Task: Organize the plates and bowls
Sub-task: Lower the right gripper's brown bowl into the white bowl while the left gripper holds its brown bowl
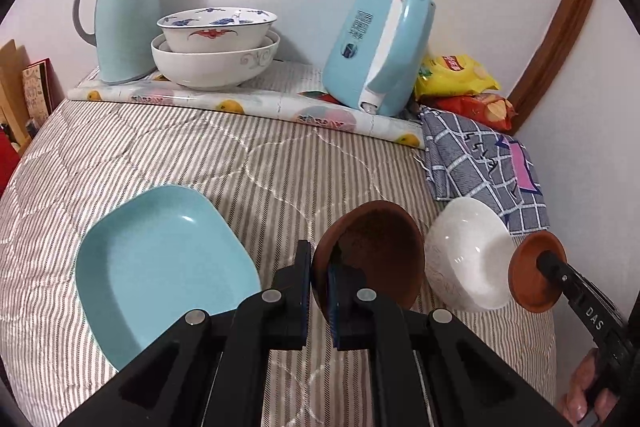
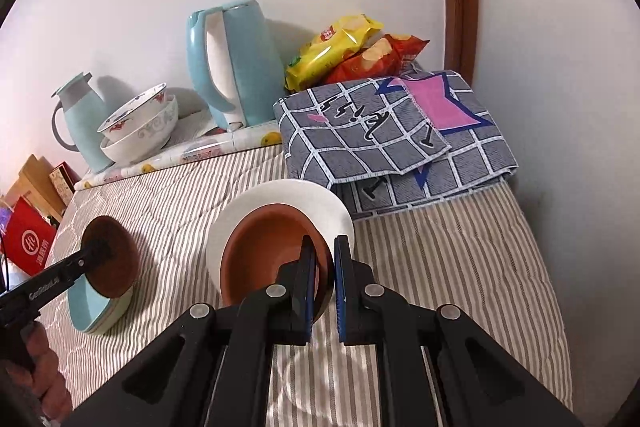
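My left gripper (image 1: pixel 320 259) is shut on the rim of a dark brown bowl (image 1: pixel 380 247), held tilted above the striped cover, just right of a light blue plate (image 1: pixel 160 267). My right gripper (image 2: pixel 325 247) is shut on the rim of a smaller terracotta bowl (image 2: pixel 264 255), lifted in front of a white bowl (image 2: pixel 312 203). In the left wrist view the white bowl (image 1: pixel 468 255) sits between the two held bowls, with the terracotta bowl (image 1: pixel 528 279) and right gripper (image 1: pixel 546 261) at its right. The right wrist view shows the left gripper (image 2: pixel 100 251) holding the dark bowl (image 2: pixel 108 255) over the blue plate (image 2: pixel 92 311).
At the back, two stacked patterned bowls (image 1: pixel 216 55) stand between a pale blue jug (image 1: pixel 120 15) and a blue kettle (image 1: pixel 380 47) on a fruit-print mat. Snack bags (image 1: pixel 460 75) and a folded checked cloth (image 1: pixel 480 163) fill the right corner by the wall.
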Available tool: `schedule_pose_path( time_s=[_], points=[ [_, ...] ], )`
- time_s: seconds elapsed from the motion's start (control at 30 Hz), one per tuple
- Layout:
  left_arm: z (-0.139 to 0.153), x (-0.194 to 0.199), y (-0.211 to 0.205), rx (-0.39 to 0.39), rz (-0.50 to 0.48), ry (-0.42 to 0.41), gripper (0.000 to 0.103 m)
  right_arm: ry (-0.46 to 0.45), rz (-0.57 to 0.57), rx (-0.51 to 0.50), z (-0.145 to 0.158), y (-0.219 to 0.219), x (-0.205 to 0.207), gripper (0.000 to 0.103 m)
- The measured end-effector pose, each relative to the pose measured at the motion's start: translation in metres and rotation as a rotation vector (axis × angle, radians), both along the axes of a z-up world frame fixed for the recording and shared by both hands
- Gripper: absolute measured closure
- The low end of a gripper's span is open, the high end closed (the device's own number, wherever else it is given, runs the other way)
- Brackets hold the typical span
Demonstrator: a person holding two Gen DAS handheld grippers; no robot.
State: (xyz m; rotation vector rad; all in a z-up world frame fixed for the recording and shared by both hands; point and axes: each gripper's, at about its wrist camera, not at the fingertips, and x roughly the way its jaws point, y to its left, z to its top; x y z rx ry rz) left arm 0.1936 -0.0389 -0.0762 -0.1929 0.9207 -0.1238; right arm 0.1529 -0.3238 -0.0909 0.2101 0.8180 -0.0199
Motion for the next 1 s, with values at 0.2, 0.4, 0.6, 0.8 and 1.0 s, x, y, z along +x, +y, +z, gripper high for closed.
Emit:
schedule_pose_path(
  time_s=[0.2,0.4,0.6,0.8,1.0],
  points=[
    [-0.003,0.011,0.009,0.010,0.026,0.004,0.095,0.036,-0.003,-0.002,-0.012,0.004,0.024,0.094],
    [-0.009,0.022,0.016,0.006,0.047,0.018,0.095,0.064,0.015,-0.019,-0.027,0.011,0.041,0.094],
    [-0.017,0.029,0.015,0.008,0.046,0.030,0.095,0.091,0.027,-0.012,-0.038,0.015,0.050,0.094],
    [-0.020,0.034,0.014,-0.002,0.041,0.039,0.095,0.122,0.033,-0.019,-0.048,0.018,0.060,0.094],
    [-0.023,0.039,0.012,0.010,0.036,0.037,0.095,0.150,0.044,-0.028,-0.059,0.023,0.065,0.094]
  ],
)
